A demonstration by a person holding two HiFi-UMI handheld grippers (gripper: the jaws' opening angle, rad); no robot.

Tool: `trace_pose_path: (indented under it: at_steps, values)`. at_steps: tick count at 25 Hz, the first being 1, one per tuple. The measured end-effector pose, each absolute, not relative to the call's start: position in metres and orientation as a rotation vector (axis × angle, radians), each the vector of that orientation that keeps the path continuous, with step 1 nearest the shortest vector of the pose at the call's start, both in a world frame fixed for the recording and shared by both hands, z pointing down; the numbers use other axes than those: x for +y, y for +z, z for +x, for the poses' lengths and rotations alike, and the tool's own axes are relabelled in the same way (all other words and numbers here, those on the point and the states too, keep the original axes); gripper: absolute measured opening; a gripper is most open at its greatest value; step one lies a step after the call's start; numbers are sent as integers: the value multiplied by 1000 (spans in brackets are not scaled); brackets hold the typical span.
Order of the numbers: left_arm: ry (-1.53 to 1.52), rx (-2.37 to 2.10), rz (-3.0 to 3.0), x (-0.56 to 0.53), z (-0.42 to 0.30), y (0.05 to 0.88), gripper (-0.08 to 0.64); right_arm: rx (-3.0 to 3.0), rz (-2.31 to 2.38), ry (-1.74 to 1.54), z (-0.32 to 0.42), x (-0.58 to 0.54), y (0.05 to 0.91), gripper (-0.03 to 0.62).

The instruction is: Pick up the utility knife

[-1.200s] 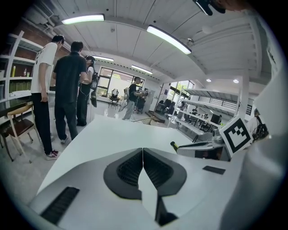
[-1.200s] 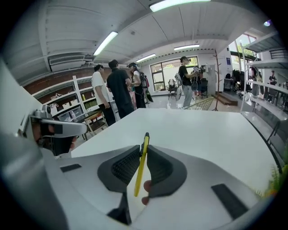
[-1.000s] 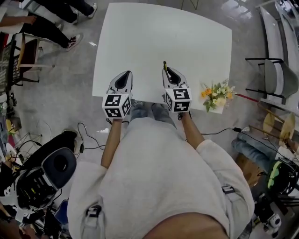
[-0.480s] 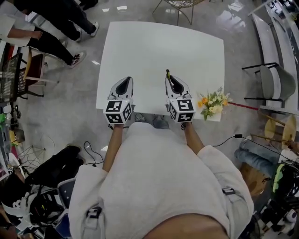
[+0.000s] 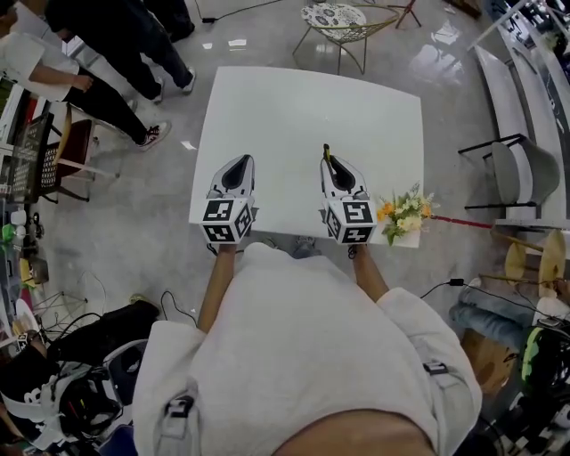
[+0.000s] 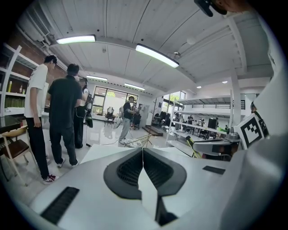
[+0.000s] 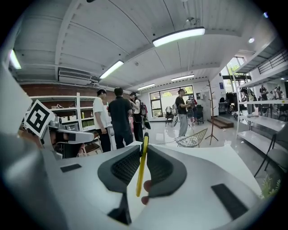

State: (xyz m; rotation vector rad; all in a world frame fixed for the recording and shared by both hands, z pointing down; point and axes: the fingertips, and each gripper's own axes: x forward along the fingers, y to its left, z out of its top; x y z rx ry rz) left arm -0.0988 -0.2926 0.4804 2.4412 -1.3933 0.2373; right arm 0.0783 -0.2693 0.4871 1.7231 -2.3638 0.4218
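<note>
A slim yellow utility knife (image 7: 142, 166) with a black tip stands clamped between the pads of my right gripper (image 7: 143, 150), which is shut on it. In the head view the knife (image 5: 326, 157) sticks forward out of the right gripper (image 5: 329, 164), held in the air above the near right part of the white table (image 5: 294, 116). My left gripper (image 5: 240, 162) hovers over the table's near left part. Its jaws (image 6: 142, 152) meet at the tips with nothing between them.
A bunch of orange and white flowers (image 5: 405, 210) stands at the table's near right corner. Several people (image 5: 98, 53) stand on the floor to the left, and a wire chair (image 5: 343, 22) sits beyond the table's far edge. Shelves and chairs lie to the right.
Both grippers have risen from the table, the right one carrying the knife. The head view has tilted so the far floor and wire chair now show.
</note>
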Motion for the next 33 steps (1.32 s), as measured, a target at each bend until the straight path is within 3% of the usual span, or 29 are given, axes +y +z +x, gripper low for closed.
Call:
trace_pose_path:
  at_steps: [33]
  values:
    - [191,-1429,2447,-279,-87,465,20,-2355,1733,394,97,-261,479,64]
